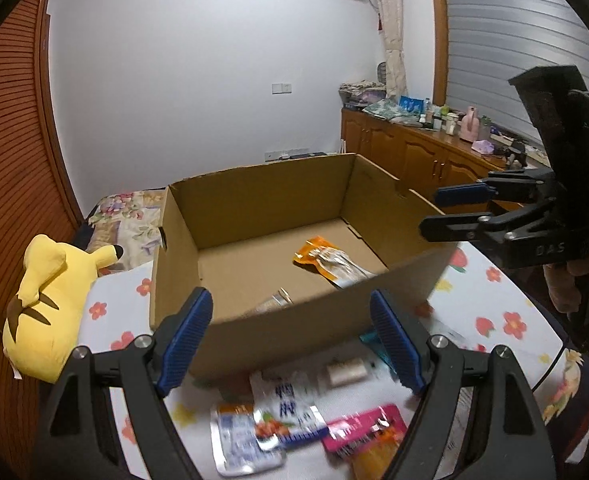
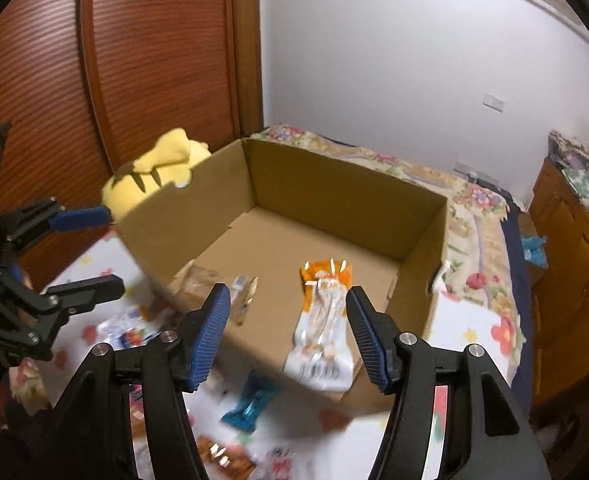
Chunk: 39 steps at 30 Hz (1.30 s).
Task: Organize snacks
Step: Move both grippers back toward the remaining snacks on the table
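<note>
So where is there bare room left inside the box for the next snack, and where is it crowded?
Inside the cardboard box, the floor is bare along the far wall and far corners, beyond the orange-and-white packet. The near-left corner holds a small clear packet. Crowded: the flowered cloth in front of the box, strewn with snack packets.

On my right gripper body I read "DAS"; the snack packets' print blurs unreadably.
</note>
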Each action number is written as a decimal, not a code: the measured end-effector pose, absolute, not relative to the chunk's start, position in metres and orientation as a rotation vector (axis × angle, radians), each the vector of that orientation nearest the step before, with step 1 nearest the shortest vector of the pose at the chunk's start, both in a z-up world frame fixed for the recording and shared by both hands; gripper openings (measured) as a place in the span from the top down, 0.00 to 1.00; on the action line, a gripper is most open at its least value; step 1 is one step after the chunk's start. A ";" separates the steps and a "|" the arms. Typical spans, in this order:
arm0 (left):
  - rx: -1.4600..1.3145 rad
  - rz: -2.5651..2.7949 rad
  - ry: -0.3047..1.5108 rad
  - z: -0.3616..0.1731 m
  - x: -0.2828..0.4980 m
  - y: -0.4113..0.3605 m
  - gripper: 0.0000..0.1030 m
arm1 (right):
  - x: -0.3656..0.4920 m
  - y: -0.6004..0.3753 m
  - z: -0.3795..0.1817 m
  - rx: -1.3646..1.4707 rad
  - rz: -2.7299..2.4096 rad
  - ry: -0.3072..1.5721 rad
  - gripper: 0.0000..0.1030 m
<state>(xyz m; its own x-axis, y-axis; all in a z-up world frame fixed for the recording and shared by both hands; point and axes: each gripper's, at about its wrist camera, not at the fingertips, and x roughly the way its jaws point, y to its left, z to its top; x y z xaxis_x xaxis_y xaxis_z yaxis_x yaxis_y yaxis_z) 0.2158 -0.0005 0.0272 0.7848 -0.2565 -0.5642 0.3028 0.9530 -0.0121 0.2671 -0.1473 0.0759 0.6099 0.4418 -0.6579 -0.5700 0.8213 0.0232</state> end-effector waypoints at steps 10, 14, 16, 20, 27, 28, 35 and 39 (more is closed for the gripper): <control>0.086 -0.352 0.648 -0.009 0.162 -0.017 0.21 | 0.195 -0.179 0.047 -0.114 0.537 0.718 0.34; 0.083 -0.363 0.691 -0.032 0.149 -0.025 0.22 | 0.183 -0.187 0.026 -0.099 0.518 0.753 0.34; 0.071 -0.369 0.718 -0.043 0.147 -0.027 0.22 | 0.179 -0.191 0.016 -0.091 0.511 0.767 0.34; 0.071 -0.382 0.766 -0.064 0.144 -0.034 0.22 | 0.181 -0.196 -0.010 -0.082 0.496 0.809 0.34; 0.062 -0.379 0.810 -0.082 0.143 -0.033 0.23 | 0.200 -0.196 -0.049 -0.087 0.469 0.892 0.34; 0.060 -0.379 0.814 -0.084 0.142 -0.033 0.23 | 0.201 -0.195 -0.051 -0.089 0.469 0.896 0.34; 0.045 -0.380 0.833 -0.095 0.141 -0.029 0.23 | 0.210 -0.193 -0.065 -0.143 0.435 0.922 0.32; 0.024 -0.367 0.838 -0.097 0.144 -0.023 0.23 | 0.212 -0.188 -0.066 -0.180 0.432 0.923 0.27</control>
<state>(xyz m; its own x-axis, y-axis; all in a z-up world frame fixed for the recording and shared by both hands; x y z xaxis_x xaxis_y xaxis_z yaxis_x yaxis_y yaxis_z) 0.1436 -0.0226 -0.0966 0.6102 -0.3084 -0.7298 0.3268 0.9371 -0.1227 0.2123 -0.1885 -0.0661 0.5251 0.2830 -0.8026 -0.4349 0.8999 0.0328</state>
